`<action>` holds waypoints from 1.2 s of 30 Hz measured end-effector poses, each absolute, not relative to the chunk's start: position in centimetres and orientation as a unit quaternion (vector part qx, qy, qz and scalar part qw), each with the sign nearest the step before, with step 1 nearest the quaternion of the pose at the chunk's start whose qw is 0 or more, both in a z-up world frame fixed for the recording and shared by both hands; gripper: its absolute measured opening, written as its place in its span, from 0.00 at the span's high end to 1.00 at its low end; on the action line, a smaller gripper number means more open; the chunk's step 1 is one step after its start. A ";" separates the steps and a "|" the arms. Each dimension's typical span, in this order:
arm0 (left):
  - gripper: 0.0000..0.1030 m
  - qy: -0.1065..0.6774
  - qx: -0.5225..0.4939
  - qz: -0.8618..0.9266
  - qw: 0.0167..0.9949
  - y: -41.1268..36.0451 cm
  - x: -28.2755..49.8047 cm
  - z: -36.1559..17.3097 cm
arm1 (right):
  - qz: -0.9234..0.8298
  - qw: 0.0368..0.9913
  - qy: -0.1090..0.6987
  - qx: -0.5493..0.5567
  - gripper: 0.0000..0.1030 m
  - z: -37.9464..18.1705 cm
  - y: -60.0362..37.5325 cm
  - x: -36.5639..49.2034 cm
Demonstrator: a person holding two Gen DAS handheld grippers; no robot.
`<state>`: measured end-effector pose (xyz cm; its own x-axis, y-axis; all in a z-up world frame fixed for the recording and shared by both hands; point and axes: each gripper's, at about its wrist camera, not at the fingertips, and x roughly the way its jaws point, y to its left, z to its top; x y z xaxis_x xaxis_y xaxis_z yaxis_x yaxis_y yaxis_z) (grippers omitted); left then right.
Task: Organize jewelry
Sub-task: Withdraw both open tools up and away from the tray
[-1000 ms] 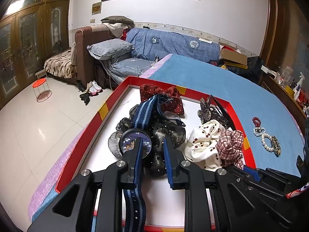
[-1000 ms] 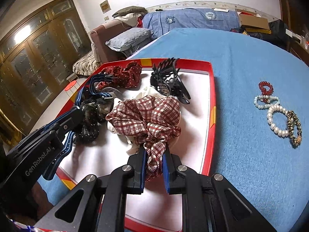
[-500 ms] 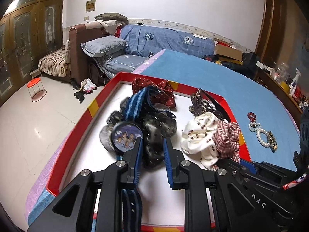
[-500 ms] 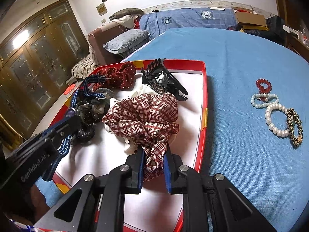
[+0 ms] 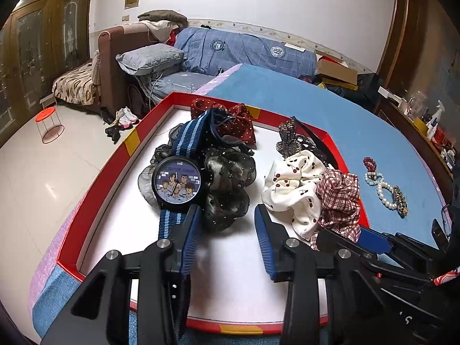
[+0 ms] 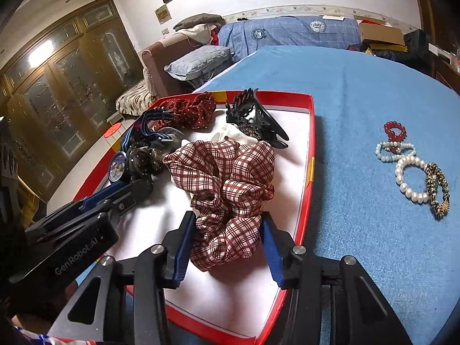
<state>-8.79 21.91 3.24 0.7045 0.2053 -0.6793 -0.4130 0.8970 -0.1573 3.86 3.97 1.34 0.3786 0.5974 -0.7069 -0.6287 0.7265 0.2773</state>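
A red-rimmed white tray [image 5: 126, 143] [image 6: 312, 132] holds a cartoon-faced watch [image 5: 176, 184] on a blue striped strap, a black sheer scrunchie [image 5: 230, 184], a cherry-print scrunchie [image 5: 290, 187], a red plaid scrunchie [image 5: 340, 198] [image 6: 227, 187], a red dotted bow [image 5: 235, 120] [image 6: 189, 112] and a dark claw clip [image 5: 290, 138] [image 6: 256, 120]. My left gripper [image 5: 227, 230] is open over the tray, just in front of the watch and black scrunchie. My right gripper [image 6: 227, 238] is open with the plaid scrunchie lying loose between its fingers.
Bracelets lie on the blue cloth right of the tray: red beads [image 6: 395, 130], two pearl strands [image 6: 411, 181] and a leopard-print band [image 6: 438, 189]; they also show in the left view [image 5: 385, 187]. A sofa, pillow and cabinets stand beyond the table's far edge.
Both grippers have opened. The left let go of the watch strap, so the watch lies in the tray. The right let go of the plaid scrunchie, which now rests in the tray.
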 end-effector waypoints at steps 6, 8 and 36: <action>0.60 0.337 -0.156 0.159 0.915 22.0 -9.7 3.4 | 0.378 0.826 0.418 -0.015 0.50 1.6 3.3 3.4; 0.60 0.335 -0.157 0.154 0.916 22.2 -9.9 3.4 | 0.381 0.826 0.416 -0.015 0.50 1.7 3.0 3.0; 0.56 0.304 -0.143 0.134 0.932 21.0 -12.0 3.8 | 0.441 0.795 0.414 0.050 0.50 1.6 0.6 2.6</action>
<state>-11.99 21.03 3.80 0.7790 0.1619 -0.6058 -0.3359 0.9235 -0.1852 2.56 0.62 1.63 0.2686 0.7425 -0.6137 -0.6602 0.6058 0.4440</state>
